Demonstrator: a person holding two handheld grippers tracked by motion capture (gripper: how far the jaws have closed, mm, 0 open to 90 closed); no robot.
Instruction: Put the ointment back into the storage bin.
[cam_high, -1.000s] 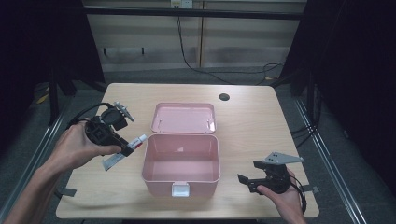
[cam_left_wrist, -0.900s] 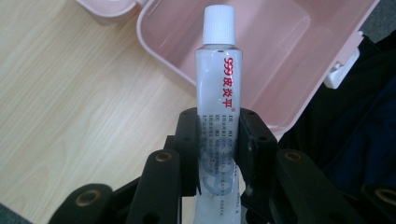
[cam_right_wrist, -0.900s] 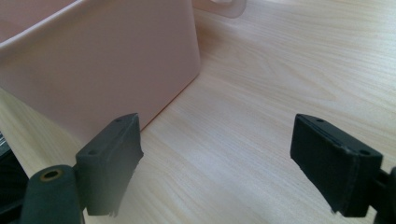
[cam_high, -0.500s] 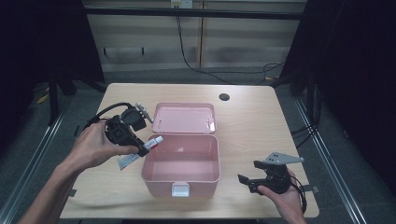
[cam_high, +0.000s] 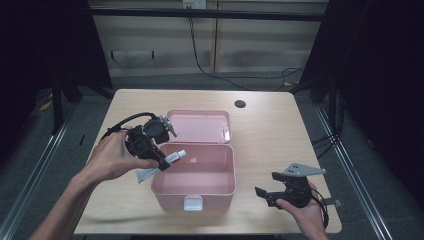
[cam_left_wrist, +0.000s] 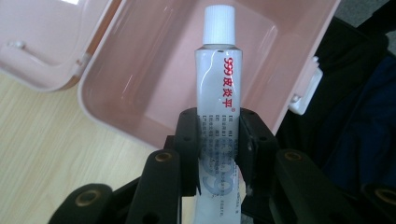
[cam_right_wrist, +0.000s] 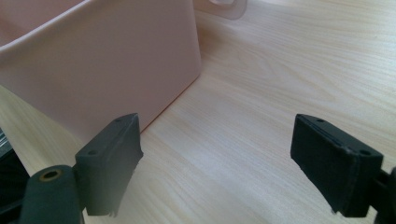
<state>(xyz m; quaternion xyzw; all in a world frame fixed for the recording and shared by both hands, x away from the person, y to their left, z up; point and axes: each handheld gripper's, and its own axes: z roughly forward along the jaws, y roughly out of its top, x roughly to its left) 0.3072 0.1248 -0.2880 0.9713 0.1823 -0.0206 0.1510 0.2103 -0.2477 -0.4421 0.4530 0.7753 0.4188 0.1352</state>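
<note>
The left gripper (cam_left_wrist: 218, 154) is clamped on one white tube (cam_left_wrist: 217, 93) with a white cap and red printed characters; both jaws press on the lower half of the tube, and its flat tail goes down between them. In the high view the left gripper (cam_high: 162, 161) is held in the left hand (cam_high: 116, 157) above the table, at the left wall of the pink box (cam_high: 196, 192), and the tube (cam_high: 172, 159) crosses over that wall so that the capped end is above the inside of the box. In the left gripper view the cap points into the box (cam_left_wrist: 140, 60), and the pink bottom that shows around the tube is bare. The right gripper (cam_right_wrist: 217, 158) has its jaws wide apart with nothing between them; under them is only the light wooden table (cam_right_wrist: 280, 70), and the outer wall of the box (cam_right_wrist: 102, 65) stands just beside its left jaw. In the high view the right gripper (cam_high: 265, 192) is held in the right hand (cam_high: 302, 210) near the front right corner of the table (cam_high: 280, 130), apart from the box. There is one box, with its lid (cam_high: 200, 126) open and lying back toward the far edge, and a white latch (cam_high: 192, 202) on the front wall. There is one tube, and two grippers. One small dark round hole (cam_high: 240, 104) shows in the table near the far edge.
</note>
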